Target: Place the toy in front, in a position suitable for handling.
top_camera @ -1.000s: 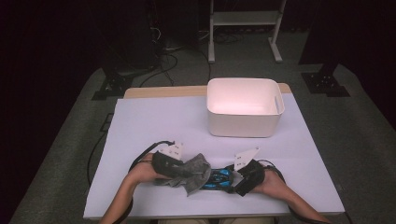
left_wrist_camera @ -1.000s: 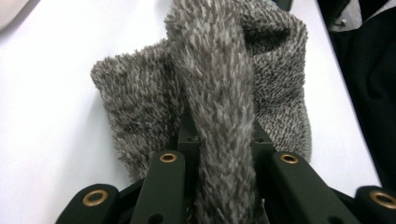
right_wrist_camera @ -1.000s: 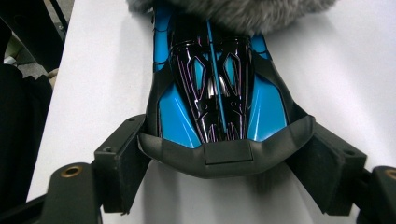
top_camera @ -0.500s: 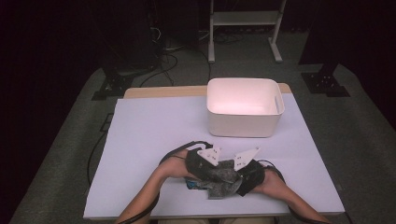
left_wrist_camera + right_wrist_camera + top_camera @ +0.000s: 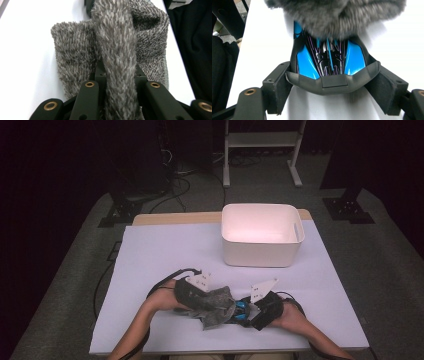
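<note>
A grey fuzzy cloth (image 5: 216,306) lies bunched at the table's front edge, draped over the far end of a glossy blue and black toy (image 5: 241,309). My left gripper (image 5: 206,301) is shut on a fold of the cloth (image 5: 117,50), which runs up between its jaws (image 5: 118,75). My right gripper (image 5: 251,313) faces it from the right. Its jaws clamp the toy (image 5: 329,60) by both sides, so the right gripper (image 5: 330,76) is shut on it. The cloth (image 5: 337,12) hides the toy's far part.
A white plastic bin (image 5: 260,254) stands at the back right of the white table (image 5: 165,250). Forearms come in from the bottom edge. Beyond the table are a dark floor, cables and stand legs (image 5: 260,150).
The left gripper swept right with the cloth over the toy, then drew back left, ending a little right of where it began. The right gripper and toy have stayed put.
</note>
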